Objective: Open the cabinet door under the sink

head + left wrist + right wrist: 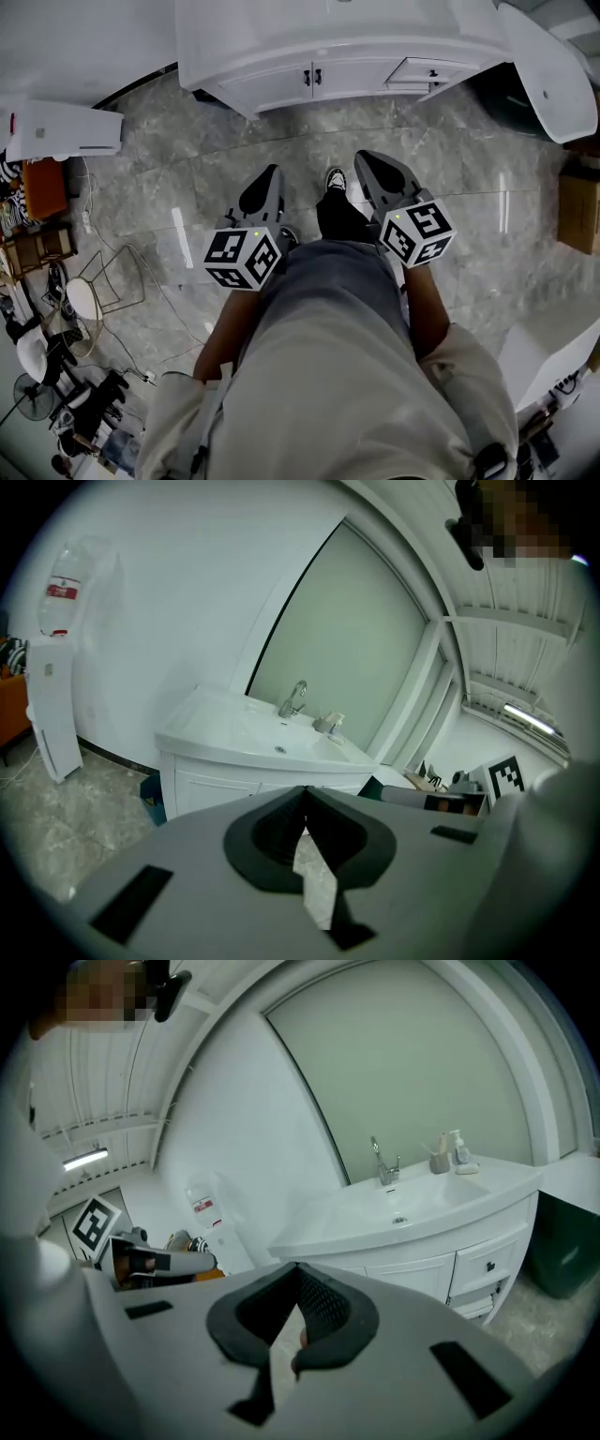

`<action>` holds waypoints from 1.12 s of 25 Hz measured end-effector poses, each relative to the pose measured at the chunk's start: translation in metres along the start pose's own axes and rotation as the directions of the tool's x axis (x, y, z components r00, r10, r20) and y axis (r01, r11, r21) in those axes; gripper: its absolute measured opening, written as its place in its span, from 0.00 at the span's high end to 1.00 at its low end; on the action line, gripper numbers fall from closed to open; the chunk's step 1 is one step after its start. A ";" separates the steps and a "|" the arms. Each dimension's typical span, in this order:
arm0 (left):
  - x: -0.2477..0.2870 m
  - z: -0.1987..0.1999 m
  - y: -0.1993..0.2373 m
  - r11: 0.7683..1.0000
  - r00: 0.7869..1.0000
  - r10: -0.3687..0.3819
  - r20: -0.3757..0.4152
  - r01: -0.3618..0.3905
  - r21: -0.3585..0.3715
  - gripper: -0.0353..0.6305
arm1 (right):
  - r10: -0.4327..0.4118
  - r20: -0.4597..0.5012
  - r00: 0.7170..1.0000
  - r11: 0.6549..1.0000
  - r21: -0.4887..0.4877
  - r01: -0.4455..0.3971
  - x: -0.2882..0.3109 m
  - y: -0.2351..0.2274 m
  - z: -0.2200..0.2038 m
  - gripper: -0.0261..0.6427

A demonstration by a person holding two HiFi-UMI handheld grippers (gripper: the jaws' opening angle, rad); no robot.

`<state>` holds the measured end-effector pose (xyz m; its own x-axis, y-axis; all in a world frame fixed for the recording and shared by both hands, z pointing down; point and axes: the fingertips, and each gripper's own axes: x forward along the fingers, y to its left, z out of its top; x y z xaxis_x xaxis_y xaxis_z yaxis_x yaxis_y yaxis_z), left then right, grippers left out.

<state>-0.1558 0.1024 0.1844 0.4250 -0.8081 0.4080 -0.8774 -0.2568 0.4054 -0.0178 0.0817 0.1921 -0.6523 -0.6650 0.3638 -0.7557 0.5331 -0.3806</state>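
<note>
The white sink cabinet point(281, 86) stands at the top of the head view, its two doors closed and their dark handles point(312, 77) side by side at the middle. Both grippers hover over the marble floor, well short of it. My left gripper point(272, 173) is shut and holds nothing. My right gripper point(362, 159) is also shut and empty. In the left gripper view the jaws point(305, 794) point at the cabinet point(202, 785) under the basin and faucet point(293, 697). The right gripper point(298, 1267) faces the cabinet doors point(412, 1274) from the other side.
Drawers point(429, 71) sit right of the doors. A white water dispenser point(66, 131) stands at the left wall, with chairs and a fan lower left. A cardboard box point(577, 206) lies at the right, a dark green bin point(562, 1246) beside the cabinet. My shoe point(335, 178) is between the grippers.
</note>
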 end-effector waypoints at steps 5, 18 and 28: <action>0.037 0.010 -0.016 0.999 0.999 0.034 0.035 -0.035 0.028 0.95 | 0.048 -0.050 0.998 0.998 -0.035 -0.050 0.026 -0.038 0.000 0.95; 0.071 -0.003 -0.021 0.996 0.996 0.093 0.001 -0.093 0.008 0.95 | 0.006 -0.153 0.988 0.996 -0.086 -0.019 0.096 -0.096 -0.020 0.94; 0.106 -0.007 -0.002 0.991 0.991 0.132 0.004 -0.132 -0.006 0.95 | -0.029 -0.183 0.983 0.997 -0.073 0.016 0.136 -0.126 -0.037 0.94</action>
<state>-0.1078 0.0213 0.2326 0.3046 -0.8368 0.4550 -0.9244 -0.1446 0.3529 -0.0137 -0.0569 0.3208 -0.6296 -0.5733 0.5243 -0.7684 0.5590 -0.3114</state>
